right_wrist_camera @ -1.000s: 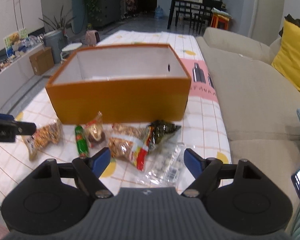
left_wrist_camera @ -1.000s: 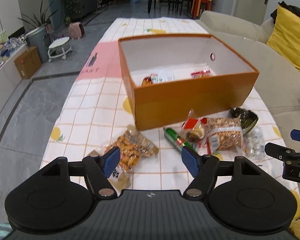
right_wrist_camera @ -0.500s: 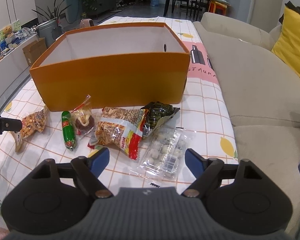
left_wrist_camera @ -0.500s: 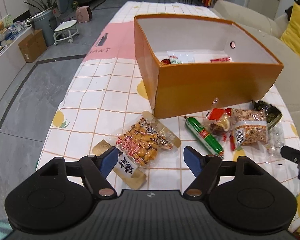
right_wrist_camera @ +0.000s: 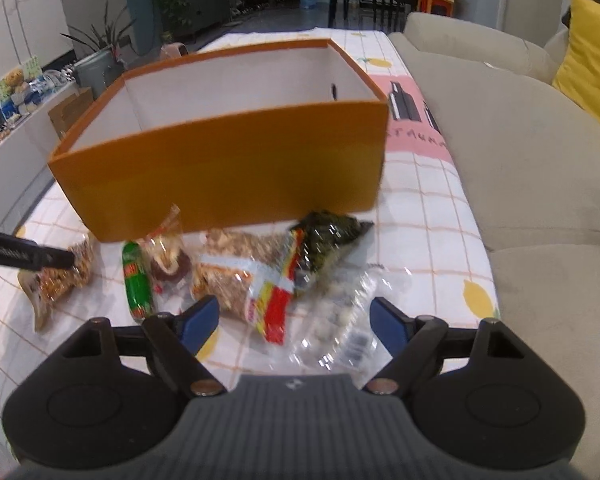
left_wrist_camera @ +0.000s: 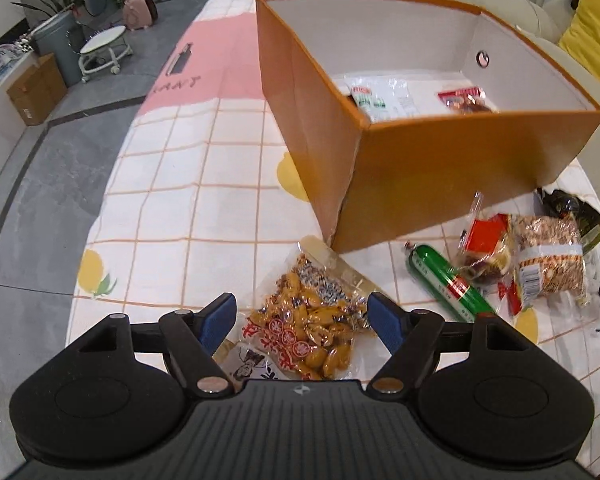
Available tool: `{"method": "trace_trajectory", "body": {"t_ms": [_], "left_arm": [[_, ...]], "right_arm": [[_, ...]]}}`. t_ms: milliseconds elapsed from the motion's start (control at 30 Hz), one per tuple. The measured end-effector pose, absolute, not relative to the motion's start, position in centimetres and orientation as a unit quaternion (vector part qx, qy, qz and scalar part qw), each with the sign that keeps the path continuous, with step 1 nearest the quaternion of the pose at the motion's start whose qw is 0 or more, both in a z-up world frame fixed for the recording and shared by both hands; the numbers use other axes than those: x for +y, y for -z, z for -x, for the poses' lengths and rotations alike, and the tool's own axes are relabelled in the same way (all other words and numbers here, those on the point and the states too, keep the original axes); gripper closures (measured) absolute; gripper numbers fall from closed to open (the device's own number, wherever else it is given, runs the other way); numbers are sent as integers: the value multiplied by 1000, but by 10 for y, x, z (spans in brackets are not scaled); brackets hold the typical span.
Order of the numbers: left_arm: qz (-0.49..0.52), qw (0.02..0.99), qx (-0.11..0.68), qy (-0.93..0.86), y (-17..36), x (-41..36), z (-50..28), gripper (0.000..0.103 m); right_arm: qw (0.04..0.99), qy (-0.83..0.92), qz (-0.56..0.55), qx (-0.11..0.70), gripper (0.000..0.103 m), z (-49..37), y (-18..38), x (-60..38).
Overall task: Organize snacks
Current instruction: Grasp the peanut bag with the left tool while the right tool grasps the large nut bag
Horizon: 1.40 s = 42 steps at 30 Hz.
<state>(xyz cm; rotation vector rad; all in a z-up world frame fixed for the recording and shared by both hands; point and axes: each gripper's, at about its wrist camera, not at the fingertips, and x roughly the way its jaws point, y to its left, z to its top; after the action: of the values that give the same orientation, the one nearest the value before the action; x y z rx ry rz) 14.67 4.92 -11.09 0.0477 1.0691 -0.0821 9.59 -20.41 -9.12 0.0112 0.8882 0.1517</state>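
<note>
Left wrist view: the left gripper (left_wrist_camera: 302,316) hangs wide open at bottom centre, empty, over a bag of golden snacks (left_wrist_camera: 312,326) on the counter (left_wrist_camera: 188,184). The orange box (left_wrist_camera: 440,168) fills the upper right.

Right wrist view: the right gripper (right_wrist_camera: 294,318) is wide open, holding nothing, above a clear packet (right_wrist_camera: 340,320) at lower centre.
</note>
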Motion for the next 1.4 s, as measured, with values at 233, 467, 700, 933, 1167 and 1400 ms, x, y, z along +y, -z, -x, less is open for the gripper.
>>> {"method": "trace_trajectory", "body": {"t_ms": [233,467,700,933,1167,1400], "left_arm": [[10,845,532,57,117,49,-138,15],[24,818,566,103,112,37,-120,15],[-68,818,559,120,114,19,-114,14],[-76,825,552,90,126,9,-118,11],[-85,835,536,87,133,8,-115,10],[-60,822,561,76,128,5,-109,36]], "right_arm": [[896,-101,5,433,36,-104,100,-190],[889,-117,12,443,44,-105,109,-188],[886,-125,24,446,65,-106,116,-183],[881,-138,31,452,88,-106,120,-178],[876,-138,14,462,92,-100,117,-180],[861,-118,3,494,96,-89,115,-184]]}}
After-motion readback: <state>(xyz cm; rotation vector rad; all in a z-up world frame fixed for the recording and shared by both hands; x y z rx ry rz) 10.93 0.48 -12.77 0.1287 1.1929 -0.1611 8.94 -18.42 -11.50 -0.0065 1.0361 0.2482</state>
